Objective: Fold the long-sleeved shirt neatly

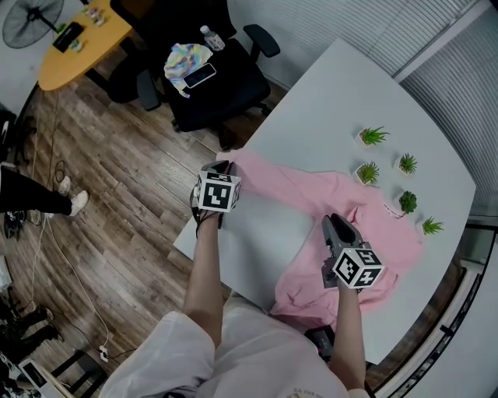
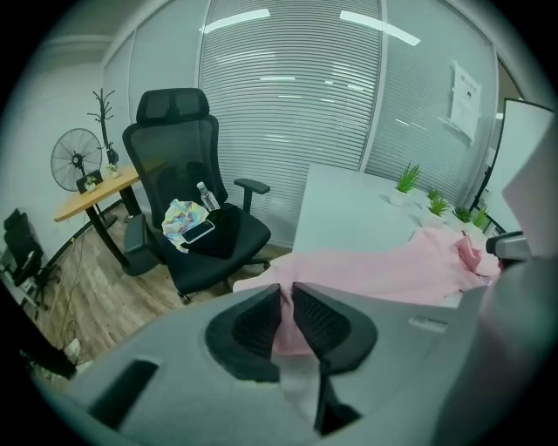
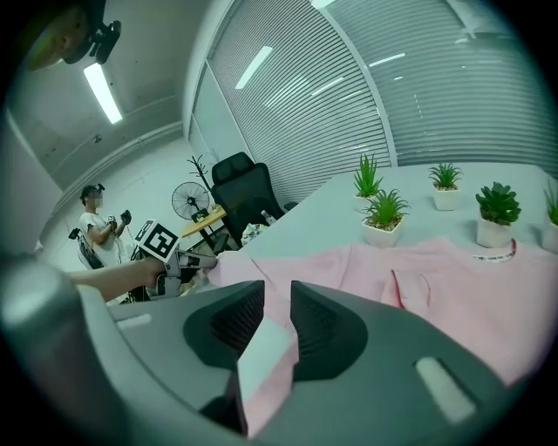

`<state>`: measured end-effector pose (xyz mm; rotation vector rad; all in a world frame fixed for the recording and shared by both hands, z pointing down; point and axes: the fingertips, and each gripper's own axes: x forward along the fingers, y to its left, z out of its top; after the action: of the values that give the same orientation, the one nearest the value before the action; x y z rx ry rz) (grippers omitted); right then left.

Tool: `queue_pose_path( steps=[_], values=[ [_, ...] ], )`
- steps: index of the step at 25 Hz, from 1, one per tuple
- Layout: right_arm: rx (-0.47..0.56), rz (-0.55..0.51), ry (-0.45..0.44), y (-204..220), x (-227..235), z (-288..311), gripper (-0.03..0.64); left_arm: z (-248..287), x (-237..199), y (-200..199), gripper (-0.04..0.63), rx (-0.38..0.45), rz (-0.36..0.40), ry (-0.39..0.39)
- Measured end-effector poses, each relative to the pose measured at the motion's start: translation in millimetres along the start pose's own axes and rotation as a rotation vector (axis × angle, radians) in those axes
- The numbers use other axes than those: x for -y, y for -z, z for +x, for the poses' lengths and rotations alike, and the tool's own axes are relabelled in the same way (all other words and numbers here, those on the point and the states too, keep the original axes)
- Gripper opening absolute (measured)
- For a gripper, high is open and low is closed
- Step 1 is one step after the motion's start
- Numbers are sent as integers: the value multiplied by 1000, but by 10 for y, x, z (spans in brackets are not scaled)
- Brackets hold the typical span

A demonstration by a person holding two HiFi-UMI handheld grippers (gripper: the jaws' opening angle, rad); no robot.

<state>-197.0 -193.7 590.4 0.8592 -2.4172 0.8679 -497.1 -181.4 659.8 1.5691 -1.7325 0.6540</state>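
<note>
A pink long-sleeved shirt [image 1: 366,225] lies spread on the white table [image 1: 327,101], one sleeve stretched toward the table's left corner. My left gripper [image 1: 222,167] is at that sleeve's end, by the table edge. In the left gripper view its jaws [image 2: 286,292] stand nearly together, pinching the pink sleeve [image 2: 375,270]. My right gripper [image 1: 334,221] sits over the shirt's near side. In the right gripper view a fold of the pink shirt [image 3: 471,287] fills the narrow gap of the right gripper [image 3: 270,292], touching both pads. The left gripper [image 3: 187,261] shows there at the sleeve's far end.
Several small potted plants [image 1: 372,136] stand on the table beyond the shirt's collar. A black office chair [image 1: 210,78] with a colourful cloth, phone and bottle is off the table's far left corner. A yellow wooden table [image 1: 82,39] and a fan [image 1: 31,19] stand farther away. A person [image 3: 98,222] stands by the fan.
</note>
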Motion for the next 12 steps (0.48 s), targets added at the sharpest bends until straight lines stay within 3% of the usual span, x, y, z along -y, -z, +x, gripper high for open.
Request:
queue_pose_path(
  steps=[12],
  values=[
    [35, 10, 11, -56, 20, -124, 109, -274, 111, -200, 44, 110, 59, -45]
  ],
)
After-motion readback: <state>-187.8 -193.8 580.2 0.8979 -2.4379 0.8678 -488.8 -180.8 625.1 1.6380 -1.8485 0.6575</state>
